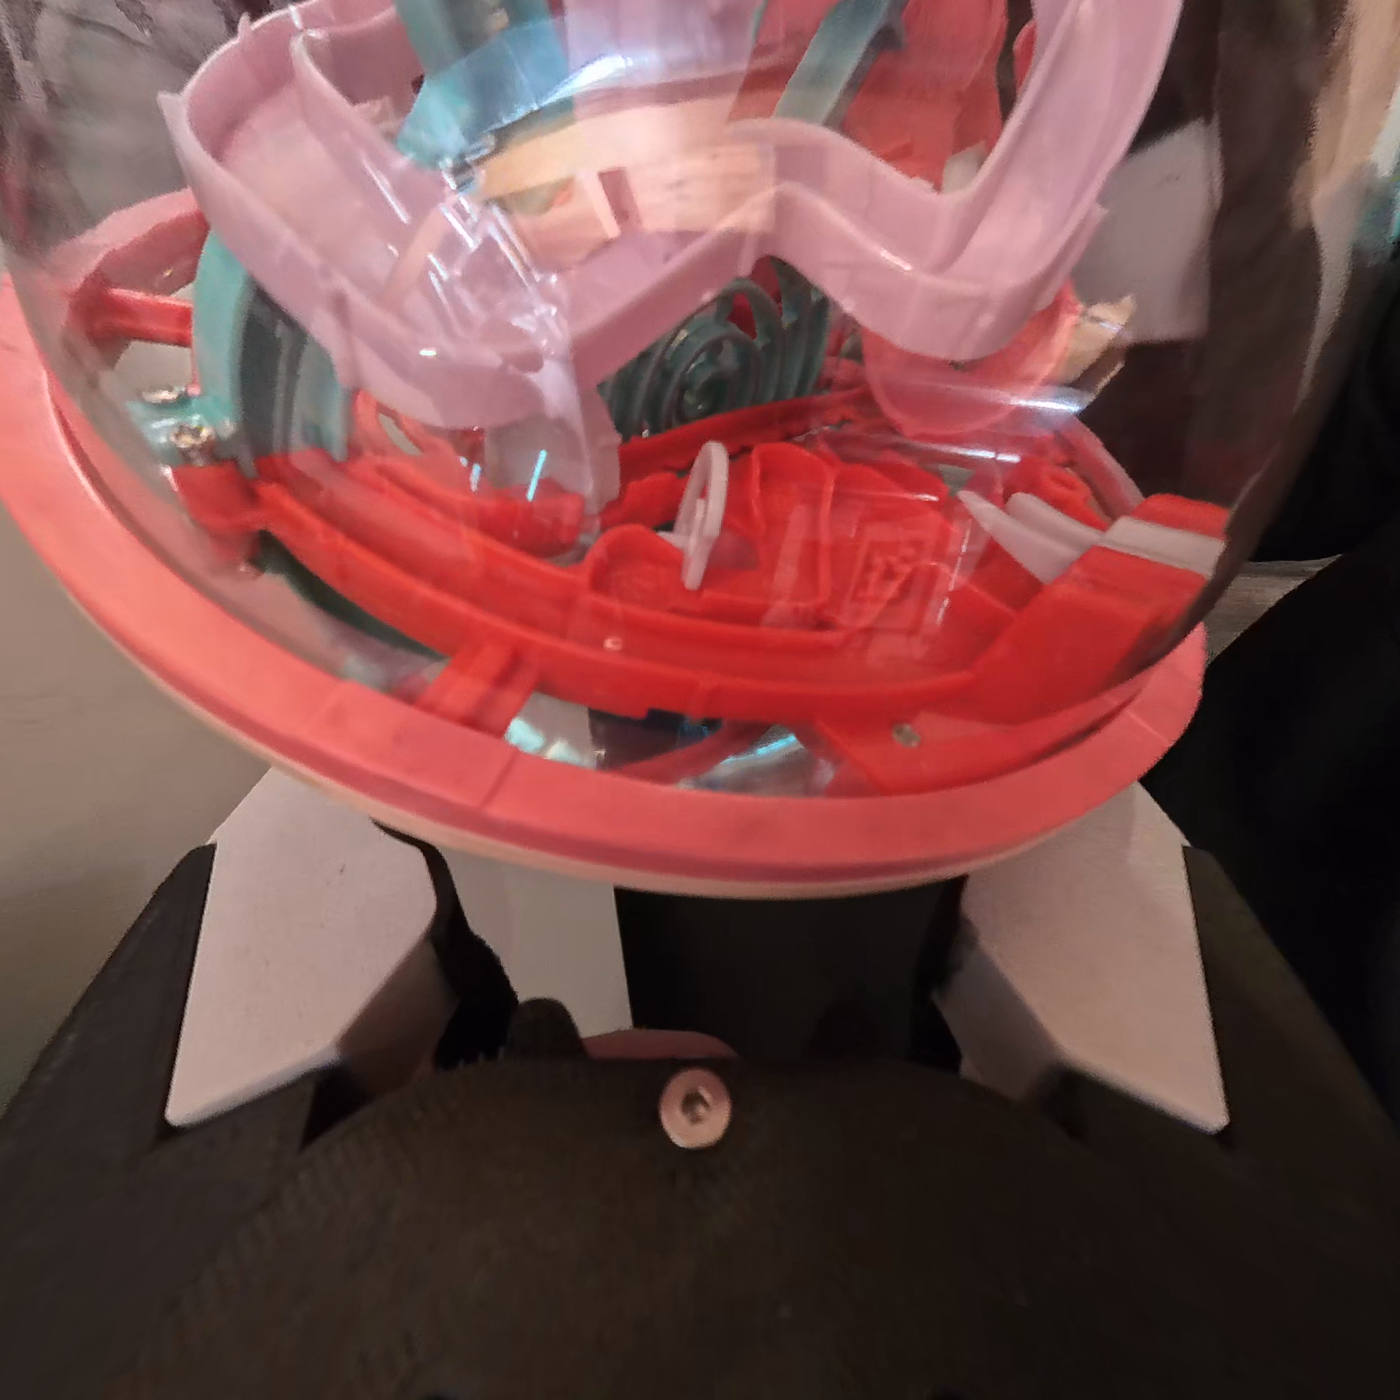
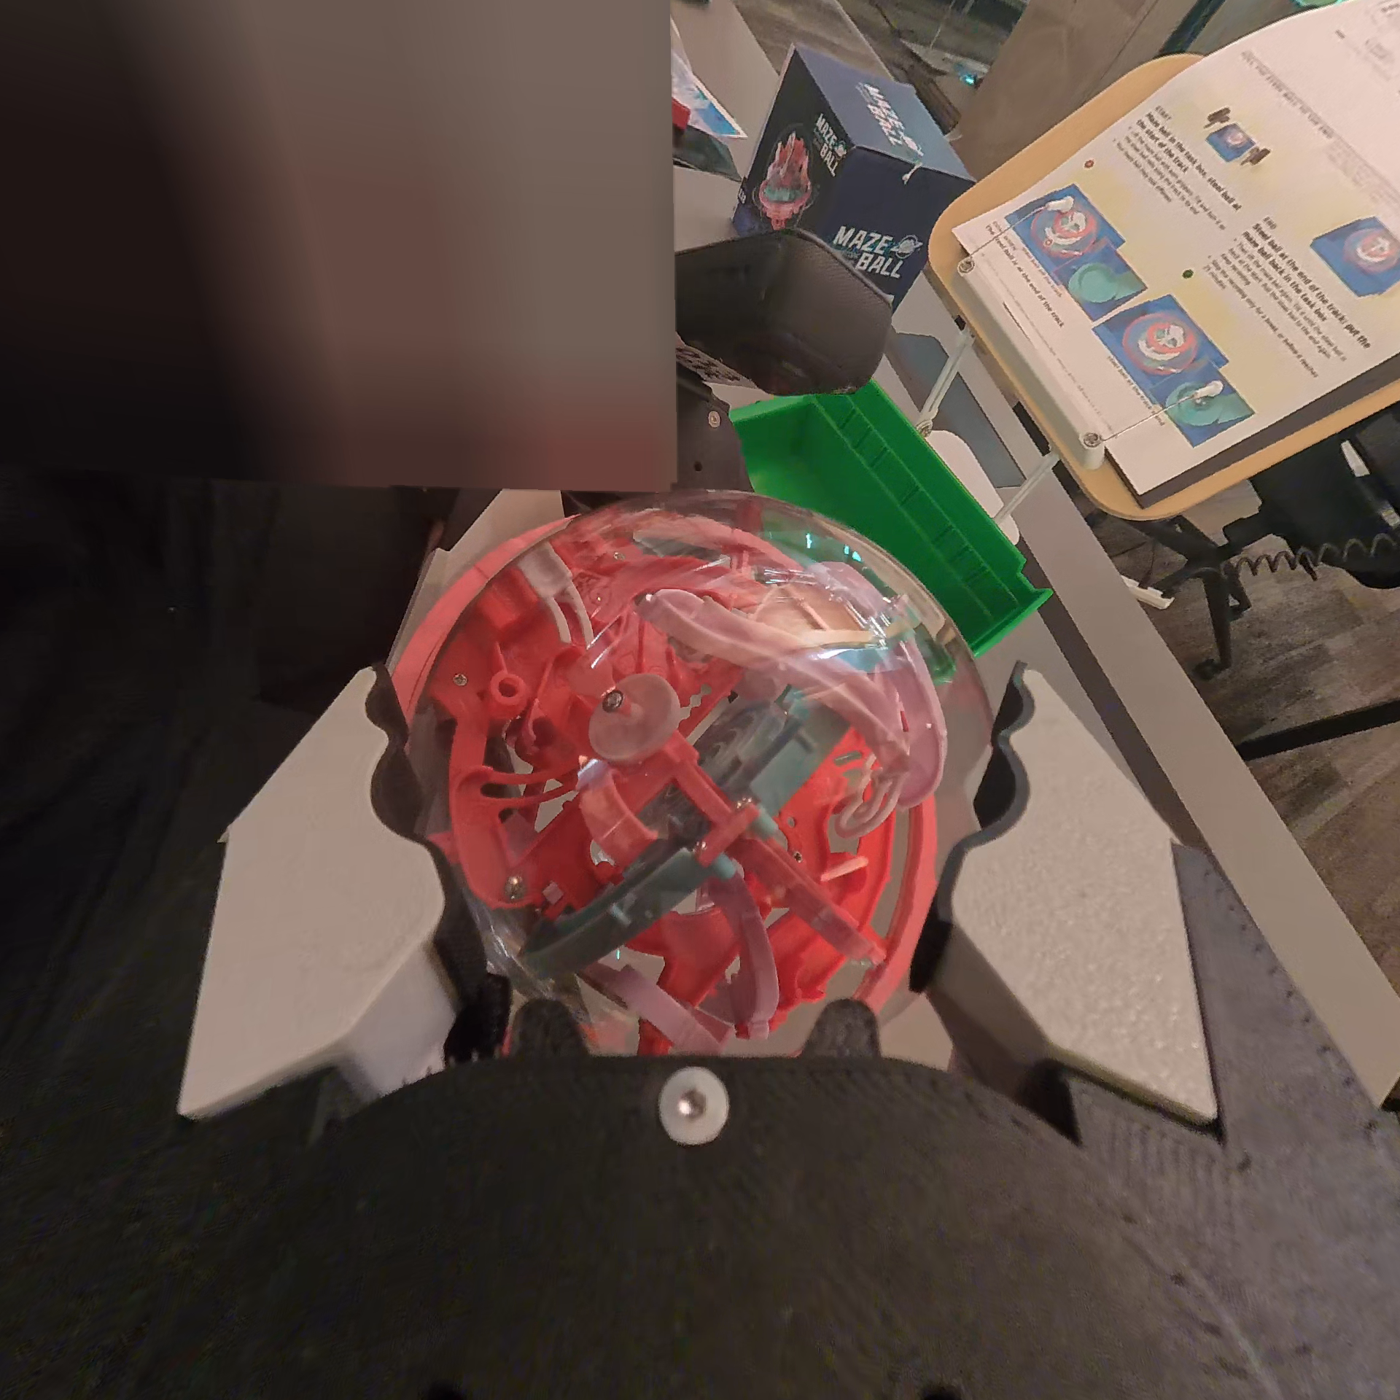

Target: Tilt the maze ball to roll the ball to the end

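Observation:
The maze ball is a clear sphere with a pink rim and red, lilac and teal tracks inside. My right gripper is shut on it, with a black wavy pad pressed against each side. The ball fills the left wrist view, tilted, with its pink rim lying across my left gripper, whose white fingers clasp it from below. A left finger also shows behind the ball in the right wrist view. A small metal dot sits on the red track; I cannot tell whether it is the steel ball or a screw.
A green bin stands on the grey table just behind the ball. A dark blue box stands farther back. A board with a printed sheet stands on a stand at the right. The floor and chair legs lie beyond the table's edge.

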`<state>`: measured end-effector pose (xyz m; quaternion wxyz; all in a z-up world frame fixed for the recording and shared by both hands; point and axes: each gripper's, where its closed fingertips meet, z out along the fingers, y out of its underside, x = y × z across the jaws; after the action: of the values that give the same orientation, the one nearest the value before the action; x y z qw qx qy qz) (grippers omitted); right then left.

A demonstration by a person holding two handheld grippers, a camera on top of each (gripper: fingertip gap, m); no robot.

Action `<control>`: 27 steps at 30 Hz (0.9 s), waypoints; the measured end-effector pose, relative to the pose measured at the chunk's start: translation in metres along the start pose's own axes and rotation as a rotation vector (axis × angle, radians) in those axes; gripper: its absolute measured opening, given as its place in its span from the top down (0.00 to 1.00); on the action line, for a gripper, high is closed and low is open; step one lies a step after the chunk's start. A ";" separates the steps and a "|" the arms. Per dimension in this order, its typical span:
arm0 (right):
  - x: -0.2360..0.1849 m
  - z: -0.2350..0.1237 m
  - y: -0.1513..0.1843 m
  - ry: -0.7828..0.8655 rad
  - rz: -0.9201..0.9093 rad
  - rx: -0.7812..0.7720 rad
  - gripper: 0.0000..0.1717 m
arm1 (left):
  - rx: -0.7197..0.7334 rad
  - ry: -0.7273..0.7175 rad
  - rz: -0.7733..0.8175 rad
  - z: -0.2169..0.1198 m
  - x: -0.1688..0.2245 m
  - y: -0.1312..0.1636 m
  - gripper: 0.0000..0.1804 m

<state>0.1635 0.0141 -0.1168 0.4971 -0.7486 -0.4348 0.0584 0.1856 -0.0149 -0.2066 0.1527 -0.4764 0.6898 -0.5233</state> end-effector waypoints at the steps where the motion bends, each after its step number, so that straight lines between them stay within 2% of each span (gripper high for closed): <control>1: 0.000 0.000 0.000 -0.001 0.006 -0.001 0.13 | 0.002 0.006 -0.004 0.000 0.001 0.000 0.17; 27: -0.003 -0.001 0.009 -0.031 0.084 -0.081 0.14 | 0.035 0.114 -0.066 0.011 0.010 0.003 0.17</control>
<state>0.1675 0.0106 -0.1243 0.4569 -0.7846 -0.4126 0.0732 0.1873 -0.0293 -0.2105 0.1042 -0.4654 0.6721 -0.5665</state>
